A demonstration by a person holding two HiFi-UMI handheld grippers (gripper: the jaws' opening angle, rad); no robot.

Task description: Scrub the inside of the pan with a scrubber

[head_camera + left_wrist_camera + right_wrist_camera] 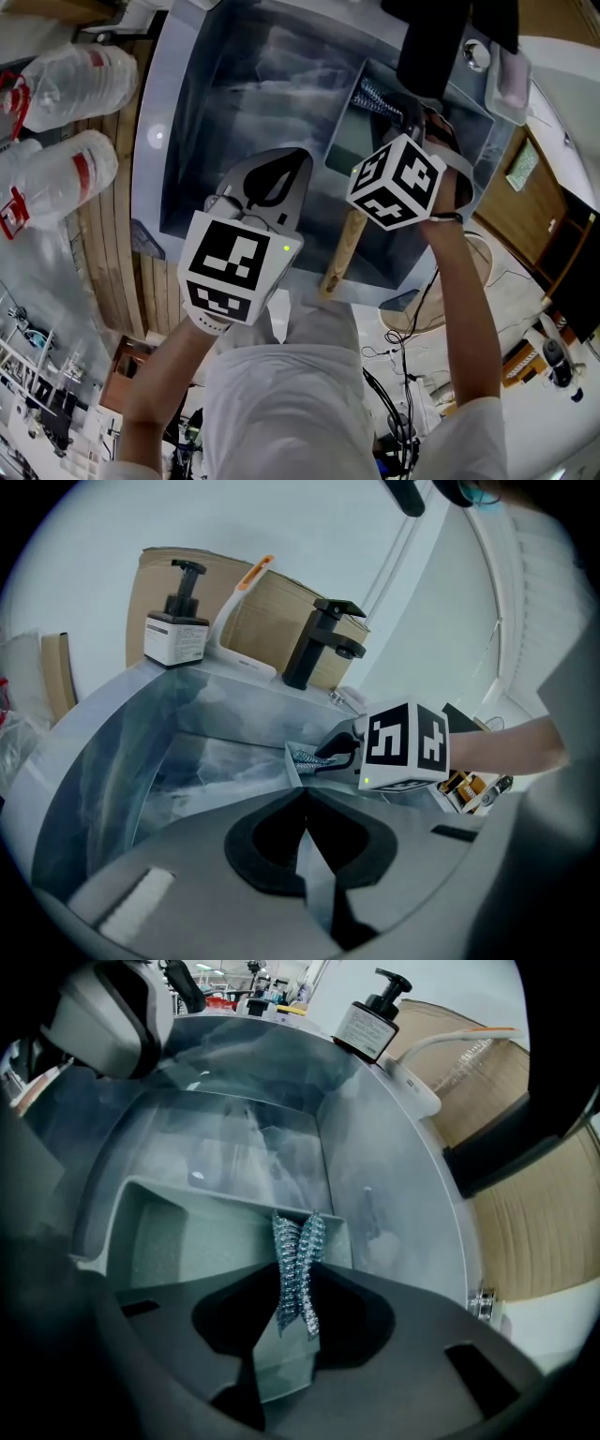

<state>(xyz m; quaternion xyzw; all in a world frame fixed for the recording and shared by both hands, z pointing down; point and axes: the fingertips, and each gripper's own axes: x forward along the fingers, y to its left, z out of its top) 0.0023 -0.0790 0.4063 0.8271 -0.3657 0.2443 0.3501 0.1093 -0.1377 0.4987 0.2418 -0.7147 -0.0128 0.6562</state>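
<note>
The sink (234,94) is holding a square pan (187,1232), whose wooden handle (342,251) is reaching over the near rim. The right gripper (293,1271) is pinching a sparkly scrubber (298,1237) over the pan. The left gripper (305,796) is hovering above the sink beside it, its jaws pressed together on nothing.

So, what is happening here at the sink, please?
A person works over a sink with a gripper in each hand. The right gripper has its tongs shut on a blue-silver mesh scrubber and holds it at a corner of the square pan that lies in the sink. The left gripper hangs nearby above the sink, tongs together with nothing between them. The pan's wooden handle is not held.
</note>
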